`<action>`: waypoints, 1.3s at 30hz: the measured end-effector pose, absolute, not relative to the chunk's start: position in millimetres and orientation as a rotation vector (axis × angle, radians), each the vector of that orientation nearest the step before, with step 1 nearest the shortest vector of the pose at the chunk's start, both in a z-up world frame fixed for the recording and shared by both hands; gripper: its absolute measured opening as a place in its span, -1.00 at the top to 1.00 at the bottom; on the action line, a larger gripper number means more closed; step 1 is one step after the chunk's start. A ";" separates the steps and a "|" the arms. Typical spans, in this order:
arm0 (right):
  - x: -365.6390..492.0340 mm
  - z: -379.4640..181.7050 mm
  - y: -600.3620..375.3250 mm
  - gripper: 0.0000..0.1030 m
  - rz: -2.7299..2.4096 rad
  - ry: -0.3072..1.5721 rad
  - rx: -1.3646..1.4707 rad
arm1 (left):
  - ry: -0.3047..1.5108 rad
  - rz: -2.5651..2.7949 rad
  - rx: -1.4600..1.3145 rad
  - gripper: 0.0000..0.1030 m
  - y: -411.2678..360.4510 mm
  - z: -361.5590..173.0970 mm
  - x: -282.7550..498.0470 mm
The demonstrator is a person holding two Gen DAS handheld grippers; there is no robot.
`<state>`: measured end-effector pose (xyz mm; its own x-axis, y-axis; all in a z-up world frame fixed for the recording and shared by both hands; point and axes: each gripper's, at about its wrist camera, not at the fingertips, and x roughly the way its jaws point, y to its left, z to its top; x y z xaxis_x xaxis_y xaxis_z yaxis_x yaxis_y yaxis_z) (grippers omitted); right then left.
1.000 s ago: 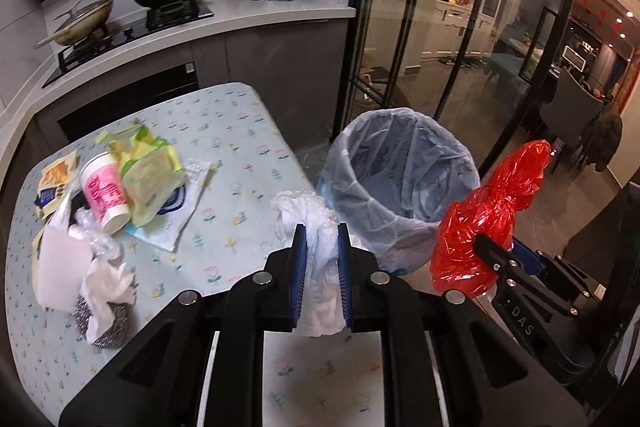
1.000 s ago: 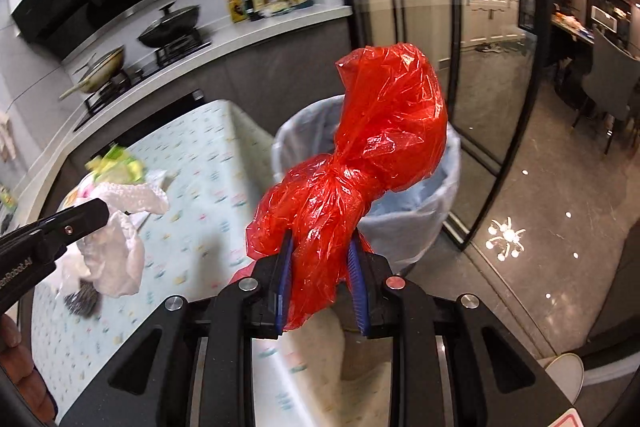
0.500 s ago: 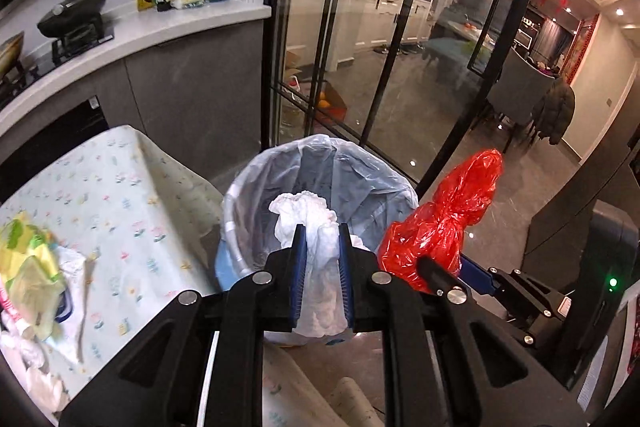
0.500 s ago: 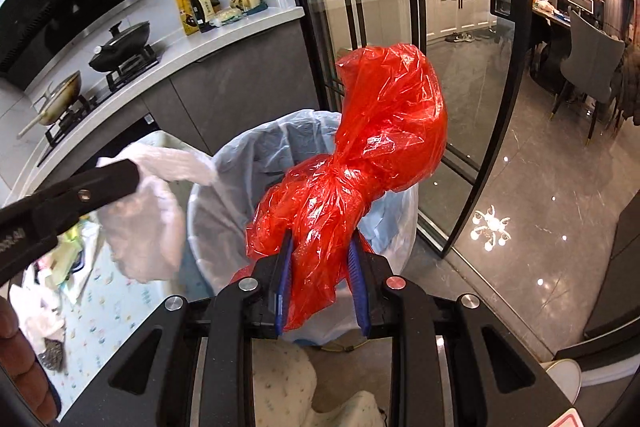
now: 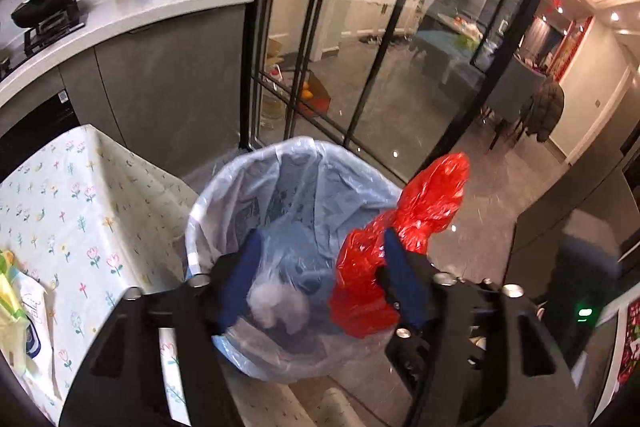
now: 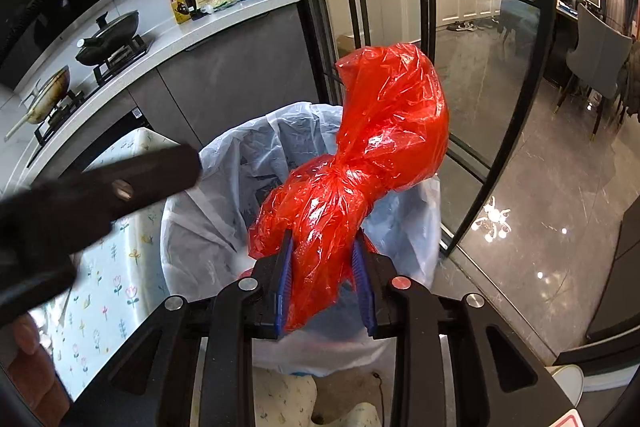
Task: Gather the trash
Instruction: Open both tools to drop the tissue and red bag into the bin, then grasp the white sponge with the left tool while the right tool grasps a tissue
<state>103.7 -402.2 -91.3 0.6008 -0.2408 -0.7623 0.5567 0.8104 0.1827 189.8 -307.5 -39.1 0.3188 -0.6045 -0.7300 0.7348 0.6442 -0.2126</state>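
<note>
Two items of trash are at the bin (image 5: 256,171), which serves as the landmark for all positions below.

Item 1: white crumpled tissue (image 5: 280,301). It sits inside the bin liner, low down and blurred in the left wrist view, free of both pads. Half a second earlier it was pinched between the left gripper's (image 5: 320,277) pads above the bin mouth. The left jaws have just been opening and now stand wide, with nothing pressed between them. Judgement: the tissue is released and this piece counts as collected.

Item 2: red plastic bag (image 6: 360,163). It is above the bin opening, toward the side nearest the glass door (image 6: 472,75), knotted at the middle, its upper bulge standing clear of the rim. The right gripper (image 6: 322,279) carries it by the lower part. The right jaws have just been opening slightly; the gap is narrow, and the bag fills it, with the left pad on the plastic and the right pad apparently just touching. Grip is loosening, not yet let go.

Compared with a second ago, both grippers are over the bin instead of beside the floral tablecloth (image 5: 72,211).

Outward: more trash lies on the tablecloth at the far left edge of the left view, well apart from the bin. Judgement: next is dropping the bag, then returning for the rest.
</note>
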 end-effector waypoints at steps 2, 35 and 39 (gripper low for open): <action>106.0 -91.7 -402.2 0.31 -0.478 0.796 0.440 | 0.862 -0.875 0.160 -0.39 -304.6 -36.1 192.5; 59.1 -17.8 -280.1 -0.31 -0.344 0.686 0.342 | 0.748 -0.564 0.065 -0.70 -128.1 11.2 149.7; 56.7 -13.8 -251.2 -0.31 -0.303 0.690 0.316 | 0.765 -0.504 0.042 -0.73 -86.8 8.1 142.2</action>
<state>56.7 -251.2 -13.8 0.7312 -0.1672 -0.6613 0.3734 0.9095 0.1828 142.2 -86.8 8.1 0.6094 -0.4211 -0.6718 0.4512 0.8809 -0.1429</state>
